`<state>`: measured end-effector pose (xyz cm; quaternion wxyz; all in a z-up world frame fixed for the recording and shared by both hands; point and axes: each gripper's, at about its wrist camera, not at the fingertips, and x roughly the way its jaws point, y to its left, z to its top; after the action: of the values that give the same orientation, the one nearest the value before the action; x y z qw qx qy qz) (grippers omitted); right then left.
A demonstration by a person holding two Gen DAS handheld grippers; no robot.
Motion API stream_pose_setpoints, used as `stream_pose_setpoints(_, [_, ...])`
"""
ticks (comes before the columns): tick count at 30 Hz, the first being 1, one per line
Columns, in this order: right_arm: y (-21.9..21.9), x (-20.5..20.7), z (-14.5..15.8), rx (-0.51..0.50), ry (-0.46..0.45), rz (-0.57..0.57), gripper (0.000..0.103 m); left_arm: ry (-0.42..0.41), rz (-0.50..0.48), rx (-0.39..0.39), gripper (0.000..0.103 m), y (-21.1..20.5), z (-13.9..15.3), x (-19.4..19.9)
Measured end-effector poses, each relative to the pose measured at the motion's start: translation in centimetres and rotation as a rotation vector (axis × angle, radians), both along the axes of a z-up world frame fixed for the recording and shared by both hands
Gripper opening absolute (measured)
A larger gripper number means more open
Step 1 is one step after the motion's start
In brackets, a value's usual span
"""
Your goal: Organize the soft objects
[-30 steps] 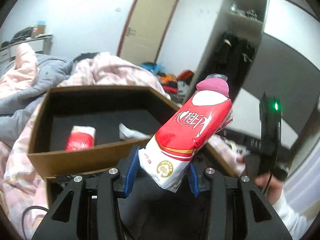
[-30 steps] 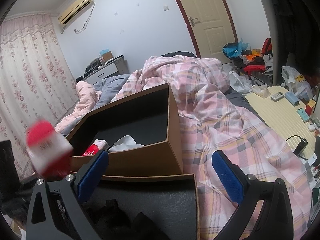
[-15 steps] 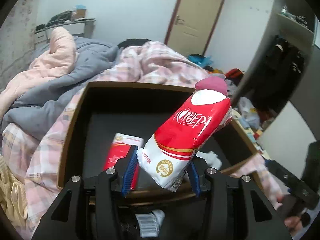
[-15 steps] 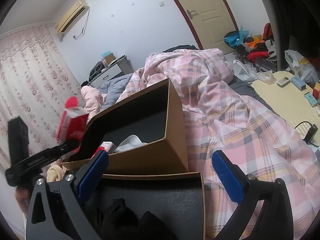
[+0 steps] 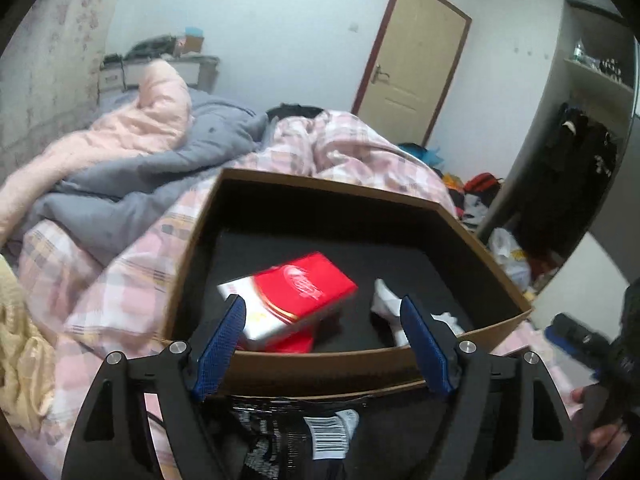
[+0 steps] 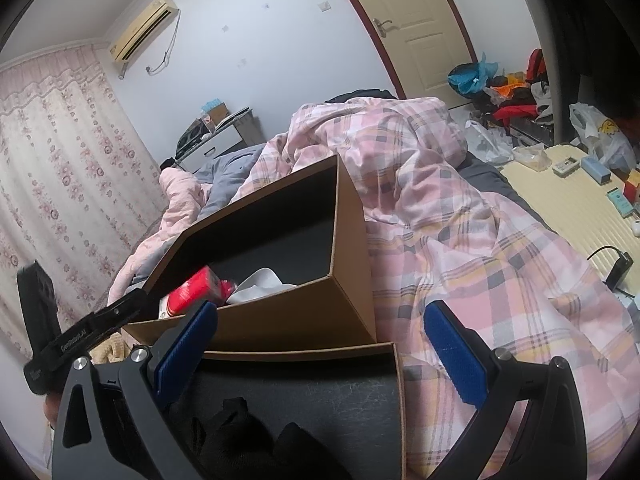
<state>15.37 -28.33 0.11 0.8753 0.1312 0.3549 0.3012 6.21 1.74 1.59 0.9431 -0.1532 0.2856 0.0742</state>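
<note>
A red and white tissue pack [image 5: 296, 292] lies free inside the brown cardboard box [image 5: 320, 372], slanted on top of a second red pack [image 5: 298, 344]. A white sock [image 5: 390, 300] lies to its right on the black floor of the box. My left gripper [image 5: 320, 304] hovers at the box's near wall; its jaws are opening and nothing is between the pads. My right gripper [image 6: 320, 312] stands open and empty over a nearer black-lined box [image 6: 320, 392]. From the right wrist the dropped pack [image 6: 196, 290] looks blurred, just inside the brown box [image 6: 288, 316].
The boxes rest on a bed with a pink plaid quilt [image 6: 460, 240] and grey and pink blankets [image 5: 160, 152]. Dark cloth items [image 6: 240, 432] and a barcode-tagged piece [image 5: 332, 432] lie in the near box. A wardrobe [image 5: 568, 168] and floor clutter are at the right.
The left gripper swung over the brown box, tilted down and opened; the red tissue pack left its pads and dropped onto the pack in the box. The right gripper stayed put.
</note>
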Motion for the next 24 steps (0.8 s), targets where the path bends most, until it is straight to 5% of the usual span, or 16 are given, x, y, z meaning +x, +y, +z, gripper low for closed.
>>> stream_pose_setpoints(8, [-0.3, 0.3, -0.2, 0.008, 0.020, -0.011, 0.103, -0.023, 0.030, 0.103, 0.077, -1.0, 0.2, -0.8])
stream_pose_setpoints(18, [0.0, 0.1, -0.1, -0.033, -0.002, -0.024, 0.103, -0.070, 0.041, -0.056, 0.078, 1.3, 0.2, -1.6])
stream_pose_setpoints(24, [1.0, -0.5, 0.2, -0.113, -0.051, -0.017, 0.103, -0.082, 0.039, -0.044, 0.078, 1.0, 0.4, -1.7])
